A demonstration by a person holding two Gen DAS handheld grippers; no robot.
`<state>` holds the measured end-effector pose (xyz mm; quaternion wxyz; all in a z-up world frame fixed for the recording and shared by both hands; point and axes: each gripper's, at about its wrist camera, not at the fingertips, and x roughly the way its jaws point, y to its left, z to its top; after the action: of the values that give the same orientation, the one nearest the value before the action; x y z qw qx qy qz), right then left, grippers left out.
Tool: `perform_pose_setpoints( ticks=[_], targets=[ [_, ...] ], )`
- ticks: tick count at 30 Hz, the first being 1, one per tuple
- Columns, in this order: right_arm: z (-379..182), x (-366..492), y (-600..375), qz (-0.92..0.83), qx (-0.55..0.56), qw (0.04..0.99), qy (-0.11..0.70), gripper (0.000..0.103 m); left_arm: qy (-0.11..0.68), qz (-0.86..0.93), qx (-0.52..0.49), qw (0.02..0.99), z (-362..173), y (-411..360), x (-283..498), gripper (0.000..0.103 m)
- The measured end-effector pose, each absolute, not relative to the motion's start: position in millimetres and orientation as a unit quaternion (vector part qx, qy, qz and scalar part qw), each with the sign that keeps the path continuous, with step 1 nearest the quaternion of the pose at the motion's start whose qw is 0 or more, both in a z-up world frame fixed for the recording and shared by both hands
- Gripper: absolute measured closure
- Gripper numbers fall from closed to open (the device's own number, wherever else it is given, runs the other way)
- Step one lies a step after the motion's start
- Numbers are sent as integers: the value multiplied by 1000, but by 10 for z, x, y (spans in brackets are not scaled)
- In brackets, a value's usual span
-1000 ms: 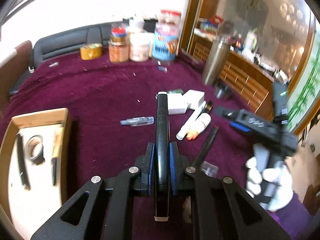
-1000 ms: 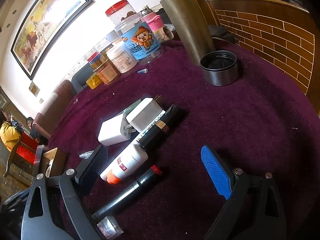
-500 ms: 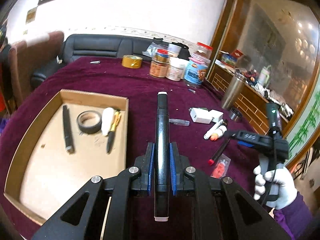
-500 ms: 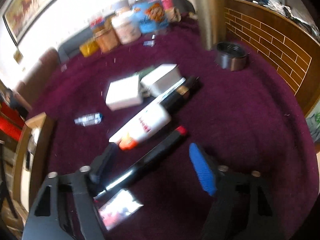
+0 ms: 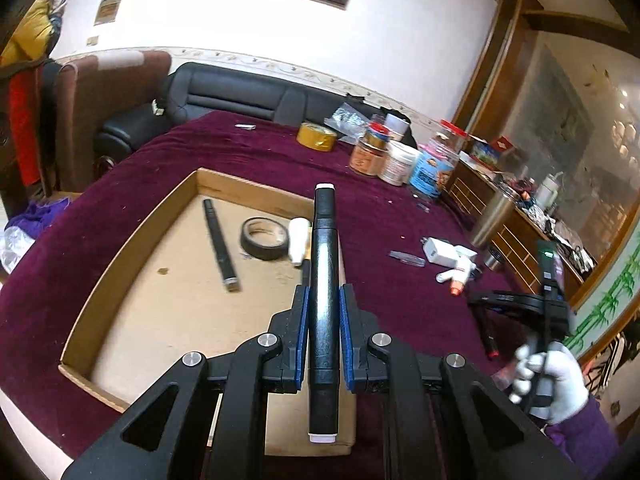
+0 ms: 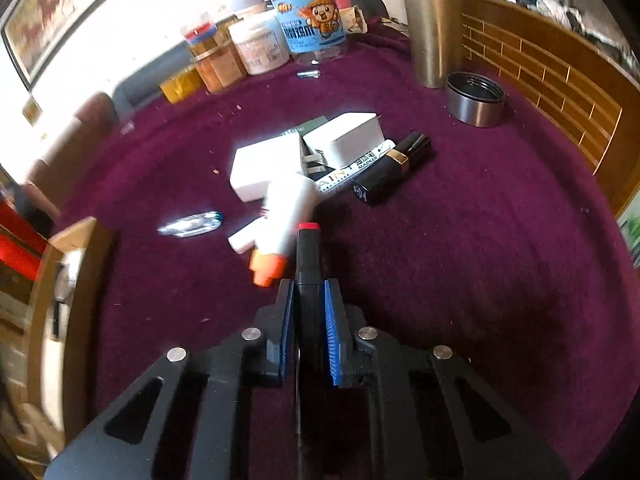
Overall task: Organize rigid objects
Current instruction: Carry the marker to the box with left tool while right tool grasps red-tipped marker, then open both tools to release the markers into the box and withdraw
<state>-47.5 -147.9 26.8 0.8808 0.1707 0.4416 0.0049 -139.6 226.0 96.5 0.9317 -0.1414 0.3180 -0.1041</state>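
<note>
Left wrist view: left gripper (image 5: 324, 334) jaws pinching a black marker (image 5: 325, 280) at mid-length, long axis running straight forward along the fingers, white cap ahead; poised above the near right edge of the tray (image 5: 132, 240), which lies ahead and to the left, so nearer this hand. In the tray: a black pen (image 5: 220, 248), a tape roll (image 5: 264, 238), a white tube (image 5: 298, 240); anything under the marker hidden. Right wrist view: right gripper (image 6: 308, 328) jaws closed on a red-tipped marker (image 6: 307, 256), pointing forward; rear end hidden between the fingers. Just ahead on the counter (image 6: 480, 220), a glue tube (image 6: 284, 216), chargers (image 6: 340, 140), a lipstick (image 6: 394, 168). Tray far left, blurred and cut off.
</note>
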Motion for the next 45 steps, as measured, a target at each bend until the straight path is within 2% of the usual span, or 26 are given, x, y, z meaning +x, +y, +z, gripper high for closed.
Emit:
perform_pose_setpoints(
  ticks=[7,14,26,34,37,40,45],
  targets=[
    [432,-539,-1386,100,246,868,419,91,332,-84,-155,927,876,2445,-1317,92],
    [627,-313,-656,225,262,834,430,91,344,-42,-116,931,906,2580,-1077,92],
    [464,117,1085,329,187,779,500,90,439,17,-121,890,492,2926,-320,92],
    [258,431,1745,324,134,772,530,90,475,12,-159,866,371,3088,-143,90],
    [323,490,1888,311,96,787,524,90,464,10,-171,869,400,3148,-243,78],
    [324,555,1948,299,69,796,522,90,444,-6,-189,876,503,3200,-405,76],
    [341,679,1980,277,49,813,510,90,406,-7,-194,893,711,3251,-659,56]
  ],
)
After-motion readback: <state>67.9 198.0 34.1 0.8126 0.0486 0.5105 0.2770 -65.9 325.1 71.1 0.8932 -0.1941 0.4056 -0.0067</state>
